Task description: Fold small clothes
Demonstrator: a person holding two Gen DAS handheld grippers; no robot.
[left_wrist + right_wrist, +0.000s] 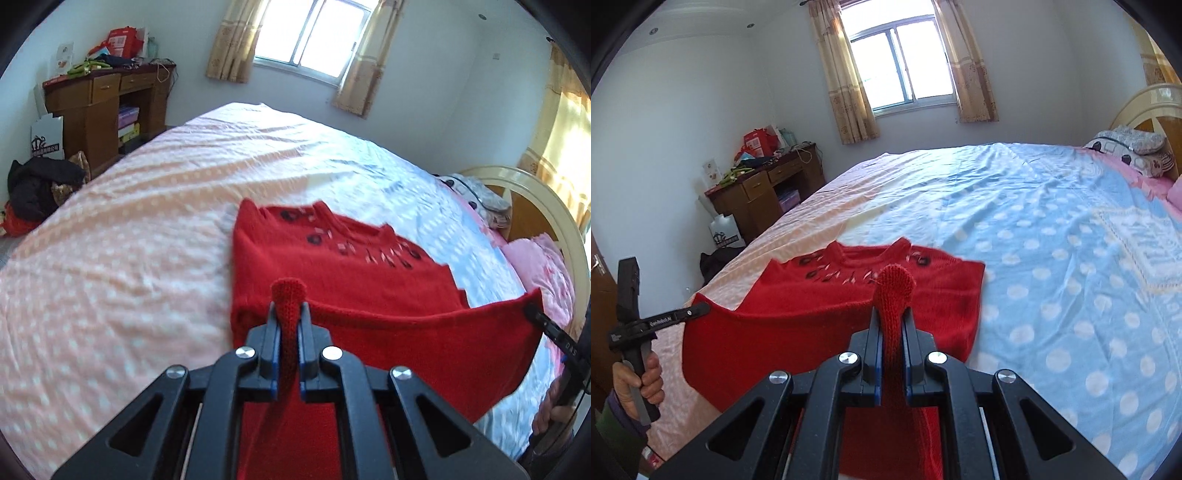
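A small red knitted sweater [332, 266] with dark flower trim near the neck lies on the bed, its collar end away from me. It also shows in the right wrist view [820, 295]. My left gripper [289, 314] is shut on one corner of the sweater's near hem. My right gripper [892, 325] is shut on the other hem corner. The hem hangs stretched between the two grippers, lifted above the bed, while the far part rests on the cover. The right gripper shows at the far right of the left wrist view [535, 314]. The left gripper shows in the right wrist view [700, 308].
The bed cover [129, 229] is pink with white dots on the left and blue [1052, 236] on the right. Pillows [1126, 147] lie by the headboard [546, 206]. A wooden desk [96, 99] with clutter and a pile of dark clothes [37, 184] stand beyond the bed's left side.
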